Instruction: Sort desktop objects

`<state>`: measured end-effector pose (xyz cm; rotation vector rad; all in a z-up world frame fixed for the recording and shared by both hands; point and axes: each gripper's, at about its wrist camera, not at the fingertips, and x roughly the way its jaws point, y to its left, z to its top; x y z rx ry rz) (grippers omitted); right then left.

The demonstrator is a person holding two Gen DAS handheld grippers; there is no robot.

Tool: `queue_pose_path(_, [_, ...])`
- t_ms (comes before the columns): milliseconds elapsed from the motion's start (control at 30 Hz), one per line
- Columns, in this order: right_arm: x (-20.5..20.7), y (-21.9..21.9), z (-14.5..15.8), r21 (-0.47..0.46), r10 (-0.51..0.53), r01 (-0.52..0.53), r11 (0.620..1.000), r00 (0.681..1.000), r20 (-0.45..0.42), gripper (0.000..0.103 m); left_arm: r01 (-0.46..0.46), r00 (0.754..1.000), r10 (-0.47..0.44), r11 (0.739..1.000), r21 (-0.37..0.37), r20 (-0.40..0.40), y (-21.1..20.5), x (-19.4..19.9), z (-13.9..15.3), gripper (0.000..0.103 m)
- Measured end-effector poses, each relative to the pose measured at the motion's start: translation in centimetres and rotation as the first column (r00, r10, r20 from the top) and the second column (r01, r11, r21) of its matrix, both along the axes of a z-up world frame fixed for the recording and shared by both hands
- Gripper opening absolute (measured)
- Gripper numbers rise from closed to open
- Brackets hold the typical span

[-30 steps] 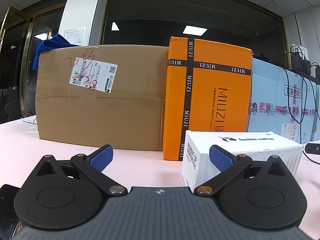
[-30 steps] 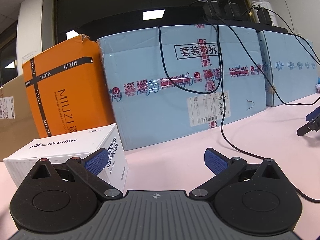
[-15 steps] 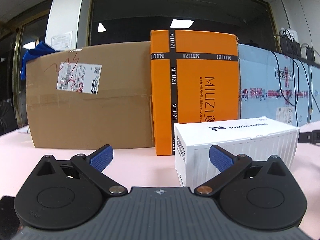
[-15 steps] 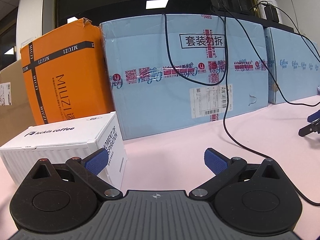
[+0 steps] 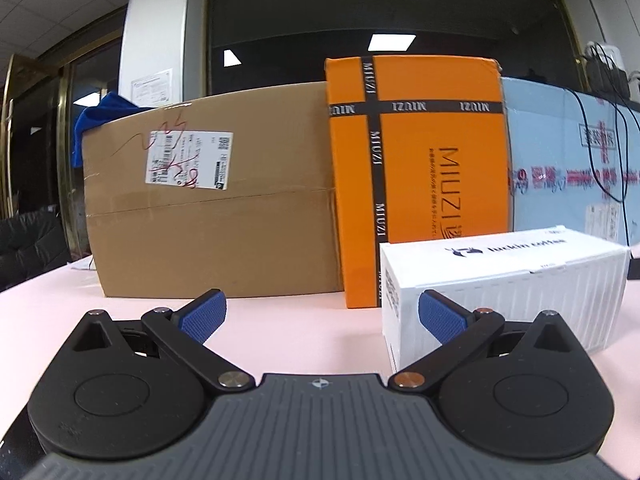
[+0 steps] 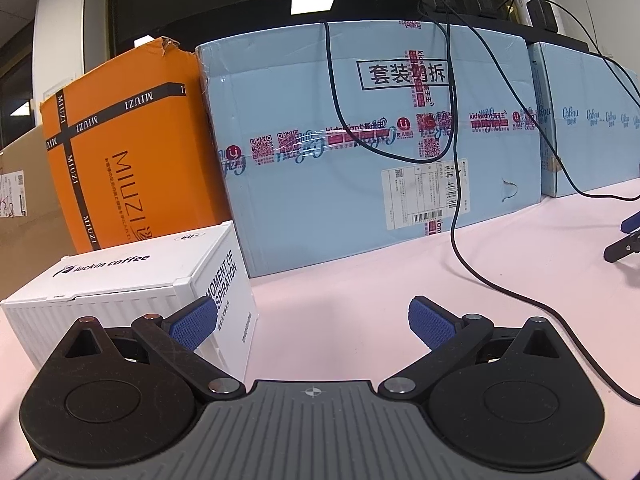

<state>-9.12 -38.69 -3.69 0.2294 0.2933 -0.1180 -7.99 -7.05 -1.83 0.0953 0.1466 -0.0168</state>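
Pale pink desk (image 5: 304, 332) under both cameras, office room behind with dark windows. Nearest task thing: white coffee box (image 5: 500, 280), lying on the desk, at about 1 o'clock from the left gripper (image 5: 320, 316) and at about 10 o'clock from the right gripper (image 6: 312, 320). Both grippers wide open, blue pads far apart, nothing between them; the box beside each tool, not inside the jaws, though one pad of each overlaps its picture. Touching or only near: cannot tell. Task progress, as a judgement: hardly begun, since no object held and no sorted group or container visible; grasping and placing the box somewhere seems all left to do. Just behind the box, orange carton (image 5: 416, 168) standing upright. At 11 o'clock in the left view, brown cardboard carton (image 5: 212, 220) with a shipping label, touching or nearly touching the orange one, and blue cloth (image 5: 92, 120) over its far corner. At 12 to 1 o'clock in the right view, light blue carton (image 6: 380, 140) with printed tape, black cable (image 6: 456, 200) hanging over its front and running across the desk. At 3 o'clock in that view, a second light blue carton (image 6: 588, 120), and a dark tool with a blue tip (image 6: 628, 236) at the edge, unclear what. Ceiling lights reflected in the glass above.
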Motion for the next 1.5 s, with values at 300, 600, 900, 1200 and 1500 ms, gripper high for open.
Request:
queue_pose_path(300, [0.2,-0.4,-0.2,0.025,0.009,-0.009,1.0,1.0,-0.015,0.103,0.024,0.999,-0.023,0.999,0.037,-0.03,-0.6,0.4,-0.1,0.103])
queue_pose_path(600, [0.3,-1.4,-0.5,0.095,-0.004,0.006,0.995,1.0,-0.023,0.103,0.03,0.999,-0.03,0.999,-0.014,-0.03,0.2,0.4,-0.1,0.103])
queue_pose_path(900, [0.6,-1.4,-0.6,0.102,0.009,-0.005,0.995,0.999,-0.043,0.103,0.045,0.999,-0.045,0.998,-0.033,-0.017,0.5,0.2,0.0,0.103])
queue_pose_path(1200, [0.1,-1.9,-0.6,0.122,-0.024,0.027,0.992,0.999,-0.03,0.103,0.121,0.99,-0.128,0.986,-0.11,-0.056,1.4,0.9,-0.1,0.103])
queue_pose_path(1500, [0.2,-1.4,-0.5,0.083,-0.017,0.02,0.996,0.999,-0.037,0.103,0.124,0.986,-0.142,0.976,-0.18,-0.092,2.4,1.6,-0.4,0.103])
